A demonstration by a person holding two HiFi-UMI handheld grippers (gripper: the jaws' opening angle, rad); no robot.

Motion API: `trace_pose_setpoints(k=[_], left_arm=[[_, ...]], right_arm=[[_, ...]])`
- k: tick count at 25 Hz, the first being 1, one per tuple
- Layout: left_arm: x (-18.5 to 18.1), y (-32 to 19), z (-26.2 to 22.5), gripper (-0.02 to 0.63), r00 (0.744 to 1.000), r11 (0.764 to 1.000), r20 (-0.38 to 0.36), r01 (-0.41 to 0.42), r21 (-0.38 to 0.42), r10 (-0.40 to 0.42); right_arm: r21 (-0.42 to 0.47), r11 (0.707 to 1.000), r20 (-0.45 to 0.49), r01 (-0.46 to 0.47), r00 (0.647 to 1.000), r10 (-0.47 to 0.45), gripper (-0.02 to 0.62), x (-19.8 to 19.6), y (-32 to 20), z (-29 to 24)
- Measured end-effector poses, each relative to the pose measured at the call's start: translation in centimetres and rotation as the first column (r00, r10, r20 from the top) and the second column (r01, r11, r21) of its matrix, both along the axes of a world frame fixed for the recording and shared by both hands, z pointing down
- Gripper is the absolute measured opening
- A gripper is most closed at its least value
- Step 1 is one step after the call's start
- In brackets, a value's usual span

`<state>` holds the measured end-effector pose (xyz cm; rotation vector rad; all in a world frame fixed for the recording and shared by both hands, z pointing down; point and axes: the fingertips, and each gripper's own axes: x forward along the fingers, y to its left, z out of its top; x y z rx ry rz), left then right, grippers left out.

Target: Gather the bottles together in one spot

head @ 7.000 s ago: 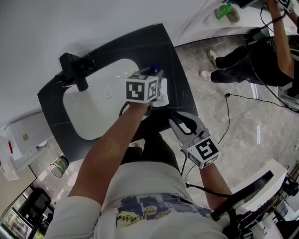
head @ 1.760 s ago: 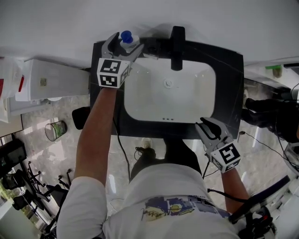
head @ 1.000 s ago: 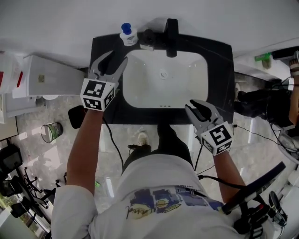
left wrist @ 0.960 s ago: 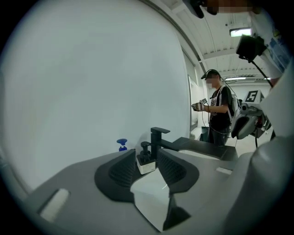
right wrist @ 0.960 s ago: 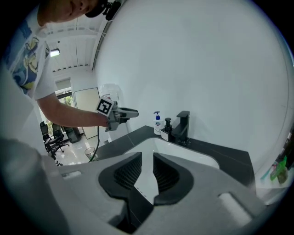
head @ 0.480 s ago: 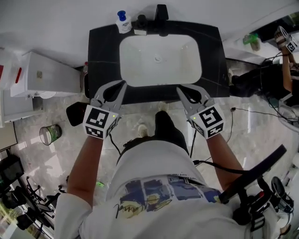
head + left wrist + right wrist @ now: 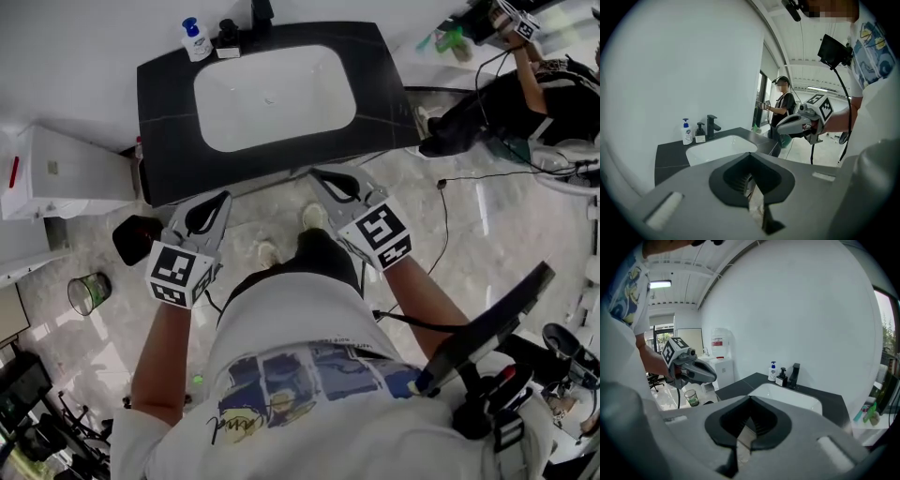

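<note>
A white bottle with a blue pump stands at the back left corner of the black counter, and a dark pump bottle stands next to it by the faucet. Both grippers hang over the floor in front of the counter, well short of the bottles. My left gripper is shut with nothing in it, and so is my right gripper. The left gripper view shows the white bottle and dark bottle far off; the right gripper view shows the same white bottle and dark bottle.
A white basin fills the counter's middle. A white cabinet stands left of it, with a black object and a small bin on the floor. A person sits at the far right near a table with green bottles.
Both grippers have drawn back from the counter to over the floor. The left gripper's jaws, open a second ago, have closed. The white bottle stays at the back left corner.
</note>
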<state>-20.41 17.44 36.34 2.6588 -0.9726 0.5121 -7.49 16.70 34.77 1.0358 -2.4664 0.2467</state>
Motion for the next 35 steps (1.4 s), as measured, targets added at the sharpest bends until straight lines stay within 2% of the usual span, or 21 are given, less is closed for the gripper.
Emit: trace_pose_setpoints(k=[7,11,17,23,35], left_arm=[[2.2,3.2,-0.7,0.002,1.0,0.999,-0.001,0.024,-0.024,-0.024],[4.7,4.7,-1.1,0.002,0.999,0.999,0.006,0.049,-0.022,-0.049],[10.6,7.9,-1.9,0.002,0.998,0.997,-0.003,0.058,-0.043,-0.058],[14.8,11.4,-1.2,0.002,0.998,0.996,0.023,0.055,-0.069,-0.054],[18.2,14.7,-0.9,0.002,0.996,0.993,0.026,0.083,-0.081,-0.081]], right_arm=[[0.024,0.998,0.014,0.057,0.998,-0.057,-0.002,1.1,2.6,-0.9],[0.025,0.995,0.019,0.102,0.995,-0.102,-0.002,2.8,4.3,-1.2],[0.009,0.989,0.036,0.148,0.988,-0.148,-0.002,6.7,7.2,-1.8],[0.017,0.983,0.065,0.184,0.981,-0.184,-0.002,9.3,9.9,-1.7],[0.018,0.973,0.062,0.232,0.971,-0.233,-0.002,11.9,12.7,-1.3]])
